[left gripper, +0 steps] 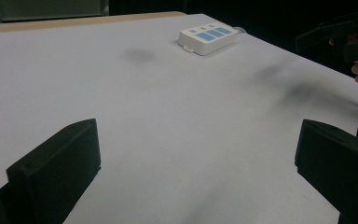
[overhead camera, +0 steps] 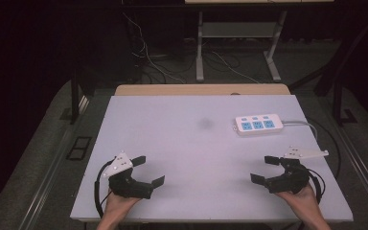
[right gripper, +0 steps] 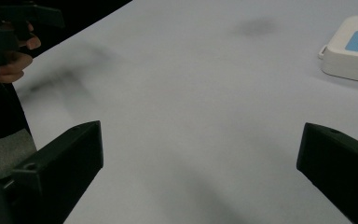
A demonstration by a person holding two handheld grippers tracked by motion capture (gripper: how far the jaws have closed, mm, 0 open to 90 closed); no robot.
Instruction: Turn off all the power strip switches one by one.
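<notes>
The white tabletop (overhead camera: 182,143) took up most of the high view, with a faint dark smudge (overhead camera: 205,123) near its middle. The power strip (overhead camera: 258,124) lay flat toward the far right of the tabletop, well apart from both tongs, its long axis running left to right across the high view and tilted slightly, the right end a little farther away. Its white cord (overhead camera: 299,122) left that right end toward the tabletop's right edge, and its three blue socket faces pointed straight up, with three small blue switches in a row behind them. The left tongs (overhead camera: 149,170) sat near the front left corner, held in the person's left hand (overhead camera: 120,203), the jaws spread wide with nothing between them but bare surface. The right tongs (overhead camera: 264,168) sat near the front right corner in the right hand (overhead camera: 299,196), likewise spread wide and holding nothing. The two pairs faced inward toward each other.
</notes>
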